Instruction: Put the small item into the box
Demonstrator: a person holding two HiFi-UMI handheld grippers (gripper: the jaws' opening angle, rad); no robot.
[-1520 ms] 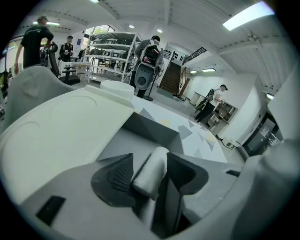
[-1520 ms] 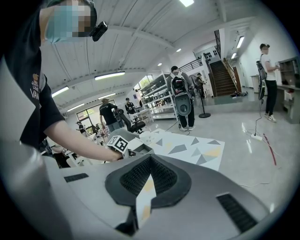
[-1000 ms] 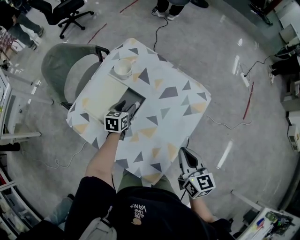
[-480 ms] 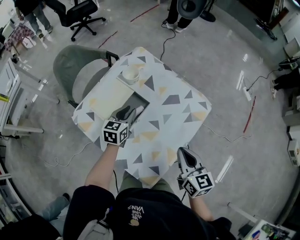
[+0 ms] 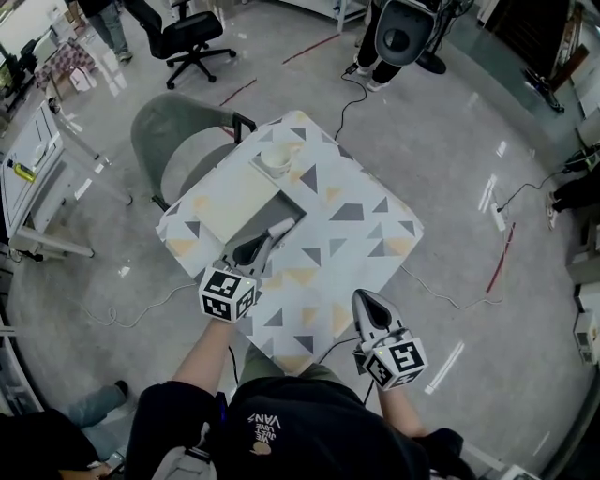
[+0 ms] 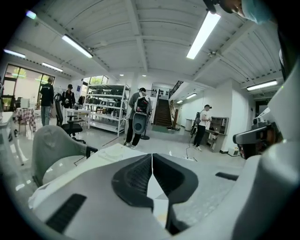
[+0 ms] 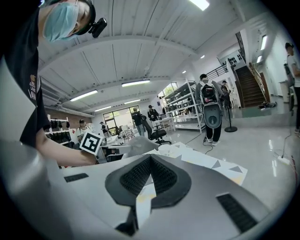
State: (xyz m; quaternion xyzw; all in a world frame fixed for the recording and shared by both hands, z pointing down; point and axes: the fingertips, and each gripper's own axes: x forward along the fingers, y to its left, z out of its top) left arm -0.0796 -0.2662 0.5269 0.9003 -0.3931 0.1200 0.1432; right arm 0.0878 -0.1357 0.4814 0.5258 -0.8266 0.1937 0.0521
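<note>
On the patterned table [image 5: 361, 220] lies an open box [image 5: 264, 217] with a dark inside and a cream lid [image 5: 230, 199] folded out to the left. A small white item [image 5: 282, 228] rests in the box's near right corner. My left gripper [image 5: 255, 249] hovers at the box's near edge, its jaws shut with nothing between them; in the left gripper view the pads [image 6: 140, 176] meet along one line. My right gripper [image 5: 366, 302] hangs off the table's near right corner, also shut and empty, its fingertips [image 7: 154, 174] touching.
A white bowl [image 5: 276, 157] stands on the table behind the box. A grey chair [image 5: 178, 141] sits against the table's far left side. Cables [image 5: 441, 291] trail on the floor around the table. A person [image 5: 403, 28] stands beyond the far end.
My left gripper has drawn back from over the box toward me, and its jaws have gone from wide apart to shut. The right gripper has barely moved.
</note>
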